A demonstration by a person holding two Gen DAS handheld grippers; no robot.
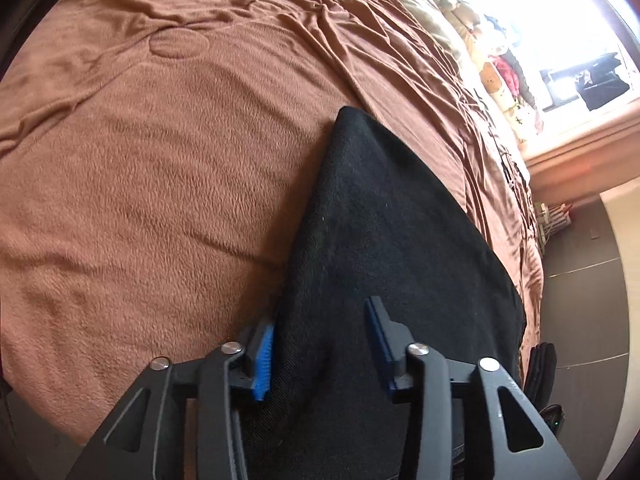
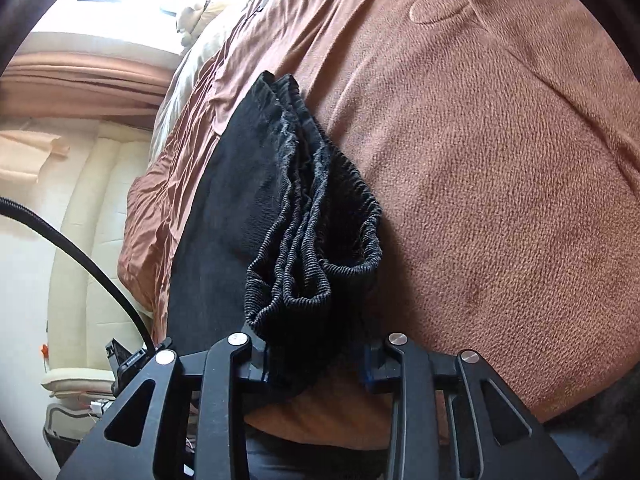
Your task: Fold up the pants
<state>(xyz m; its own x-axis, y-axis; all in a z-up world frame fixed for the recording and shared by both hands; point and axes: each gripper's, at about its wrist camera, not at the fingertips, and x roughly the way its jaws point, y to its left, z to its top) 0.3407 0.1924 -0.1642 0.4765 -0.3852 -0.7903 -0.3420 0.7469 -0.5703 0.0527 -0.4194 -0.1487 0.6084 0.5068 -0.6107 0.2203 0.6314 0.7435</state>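
Pants (image 1: 392, 240), black and folded, lie on a brown fleece blanket (image 1: 140, 184) covering a bed, with a bright window (image 1: 532, 20) and tan curtain (image 2: 80, 76) beyond. Left gripper (image 1: 320, 352) straddles the cloth with fingers released. Right gripper (image 2: 316, 364) pinches the bunched elastic waistband (image 2: 316, 240).

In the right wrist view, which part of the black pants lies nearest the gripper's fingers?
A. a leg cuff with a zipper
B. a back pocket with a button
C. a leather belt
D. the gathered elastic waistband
D: the ribbed, bunched waistband of the black pants sits just ahead of the right gripper, on the brown blanket.
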